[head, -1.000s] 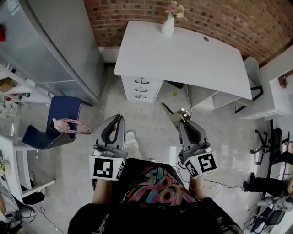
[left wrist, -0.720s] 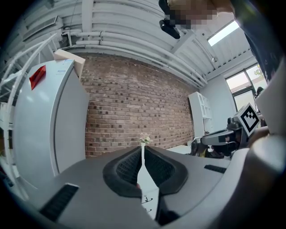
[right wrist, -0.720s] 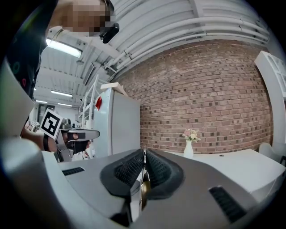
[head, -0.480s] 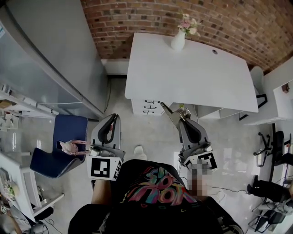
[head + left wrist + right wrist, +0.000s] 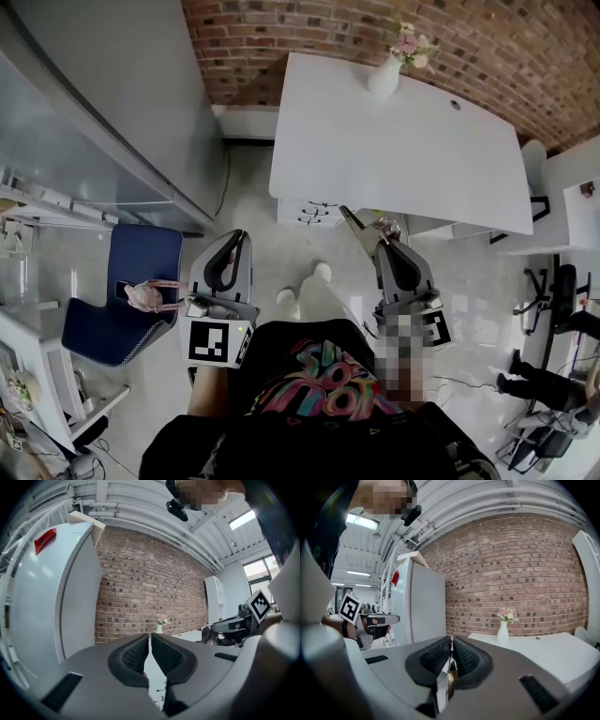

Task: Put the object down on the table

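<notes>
My right gripper is shut on a thin metal object whose pointed end sticks out past the jaws toward the white table. In the right gripper view the shiny object sits pinched between the black pads, and the table lies ahead at the right. My left gripper is held beside it at the same height, jaws together with only a thin slit, nothing in them. Both grippers hang over the floor, short of the table's front edge.
A white vase with pink flowers stands at the table's far edge by the brick wall. A drawer unit sits under the table. A tall grey fridge stands at the left, with a blue chair carrying a pink toy.
The person has walked closer to the table, which now sits nearer the grippers in the head view. Both grippers keep their pose; the right one still holds the metal object.
</notes>
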The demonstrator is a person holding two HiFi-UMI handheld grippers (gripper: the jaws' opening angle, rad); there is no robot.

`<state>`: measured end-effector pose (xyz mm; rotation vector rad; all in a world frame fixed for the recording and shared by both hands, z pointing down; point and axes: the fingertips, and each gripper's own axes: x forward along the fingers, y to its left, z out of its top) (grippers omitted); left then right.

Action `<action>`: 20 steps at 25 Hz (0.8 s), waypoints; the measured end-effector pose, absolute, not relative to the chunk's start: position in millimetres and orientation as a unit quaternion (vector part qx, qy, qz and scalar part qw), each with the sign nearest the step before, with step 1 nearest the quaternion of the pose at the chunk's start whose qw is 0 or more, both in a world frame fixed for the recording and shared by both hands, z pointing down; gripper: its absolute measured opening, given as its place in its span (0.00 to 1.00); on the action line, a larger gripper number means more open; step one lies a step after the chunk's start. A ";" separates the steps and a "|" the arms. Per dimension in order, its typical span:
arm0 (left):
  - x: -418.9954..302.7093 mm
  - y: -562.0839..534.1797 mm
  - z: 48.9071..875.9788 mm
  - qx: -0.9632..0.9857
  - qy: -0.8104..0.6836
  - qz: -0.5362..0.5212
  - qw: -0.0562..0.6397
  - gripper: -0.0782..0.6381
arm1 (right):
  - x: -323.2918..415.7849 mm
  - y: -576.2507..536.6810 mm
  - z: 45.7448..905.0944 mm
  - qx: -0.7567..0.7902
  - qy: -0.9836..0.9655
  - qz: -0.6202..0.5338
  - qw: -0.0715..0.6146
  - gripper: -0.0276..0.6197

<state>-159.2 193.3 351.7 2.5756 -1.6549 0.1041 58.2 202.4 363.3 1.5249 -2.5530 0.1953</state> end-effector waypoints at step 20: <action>-149.2 40.0 356.2 0.826 -0.560 0.041 0.036 0.16 | 77.7 31.6 373.8 0.501 -0.860 0.073 0.072 0.10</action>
